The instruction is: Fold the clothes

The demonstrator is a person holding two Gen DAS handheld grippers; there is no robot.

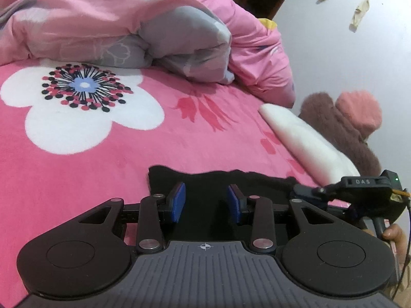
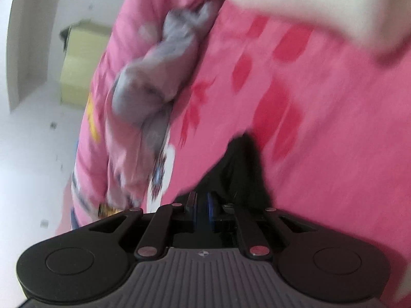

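A black garment [image 1: 218,182] lies flat on the pink flowered bed cover [image 1: 102,159] close in front of me. My left gripper [image 1: 206,201] hovers over its near part, open, blue pads apart with only cloth showing between them. At the right edge of the left wrist view my right gripper [image 1: 312,192] pinches the garment's right corner. In the blurred right wrist view my right gripper [image 2: 201,206] is shut on a raised peak of the black garment [image 2: 239,164], pads nearly touching.
A rumpled pink and grey quilt [image 1: 159,33] is heaped along the far side of the bed. A folded white cloth [image 1: 303,136] lies at the bed's right edge, with brown and pink fuzzy items [image 1: 344,125] beyond it. A white wall [image 1: 346,51] stands on the right.
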